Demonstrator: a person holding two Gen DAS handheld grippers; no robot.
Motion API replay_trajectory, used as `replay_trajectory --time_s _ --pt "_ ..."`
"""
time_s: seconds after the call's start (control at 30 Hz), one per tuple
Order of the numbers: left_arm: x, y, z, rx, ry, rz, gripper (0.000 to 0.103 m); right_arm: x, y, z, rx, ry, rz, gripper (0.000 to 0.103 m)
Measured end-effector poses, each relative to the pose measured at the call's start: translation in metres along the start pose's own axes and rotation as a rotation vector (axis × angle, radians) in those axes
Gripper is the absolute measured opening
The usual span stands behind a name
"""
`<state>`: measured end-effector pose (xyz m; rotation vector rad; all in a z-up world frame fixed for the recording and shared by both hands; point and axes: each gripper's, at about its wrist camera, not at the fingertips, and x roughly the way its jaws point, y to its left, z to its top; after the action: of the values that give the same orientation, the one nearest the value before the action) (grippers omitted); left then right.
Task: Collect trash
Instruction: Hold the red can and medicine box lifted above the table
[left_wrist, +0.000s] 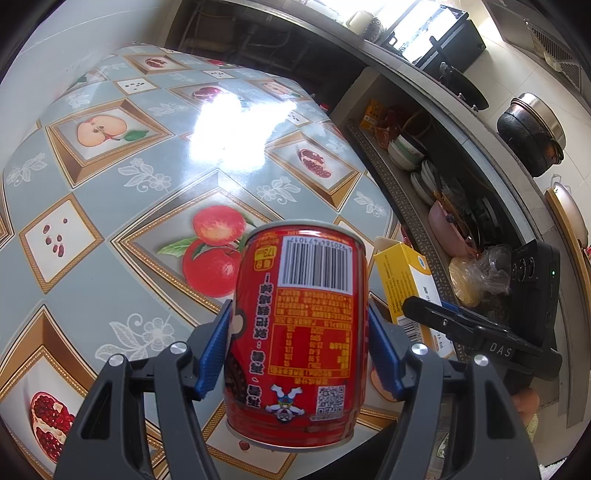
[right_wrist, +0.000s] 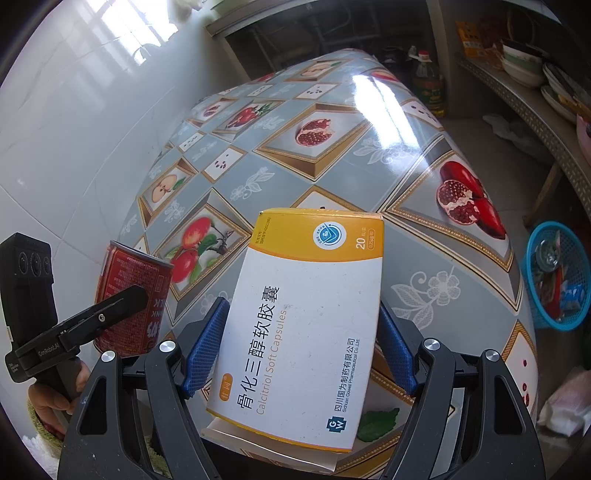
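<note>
Left wrist view: the left gripper (left_wrist: 299, 347) is gripping a red can (left_wrist: 299, 332) at the lower centre of the frame, both blue pads (left_wrist: 212, 350) pressing on its sides, above the fruit-patterned table (left_wrist: 110, 221). A yellow and white medicine box (left_wrist: 406, 280) is showing just to the right.

Right wrist view: the right gripper (right_wrist: 301, 347) is holding the medicine box (right_wrist: 306, 325) at lower centre, pads on both its edges. The can (right_wrist: 129, 295) is sitting at lower left. A blue basket (right_wrist: 535, 258) holding scraps is standing at the right edge, beside the table.
</note>
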<state>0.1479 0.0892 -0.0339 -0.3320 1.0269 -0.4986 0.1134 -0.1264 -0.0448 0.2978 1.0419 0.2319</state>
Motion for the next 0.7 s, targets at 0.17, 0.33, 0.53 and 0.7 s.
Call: replay_trajectory --time_s 0.17,0.33,0.53,0.7 --pt "0.0 0.0009 0.0 0.001 -0.002 -0.001 0.066 -0.0003 -0.0001 -0.0001 0.0 -0.001 -0.002 0.072" --pt "0.001 0.0007 0.0013 0.002 0.0 -0.003 0.066 -0.0004 -0.0002 -0.0001 -0.001 -0.001 0.0 0.073" --pt "0.0004 -0.0001 0.0028 0.004 0.002 -0.01 0.066 -0.0007 -0.0005 -0.0004 0.001 -0.001 0.0 0.073" --pt "0.0005 -0.0004 0.0044 0.01 0.001 -0.013 0.066 -0.0013 -0.0005 -0.0001 0.0 -0.003 0.0 0.073"
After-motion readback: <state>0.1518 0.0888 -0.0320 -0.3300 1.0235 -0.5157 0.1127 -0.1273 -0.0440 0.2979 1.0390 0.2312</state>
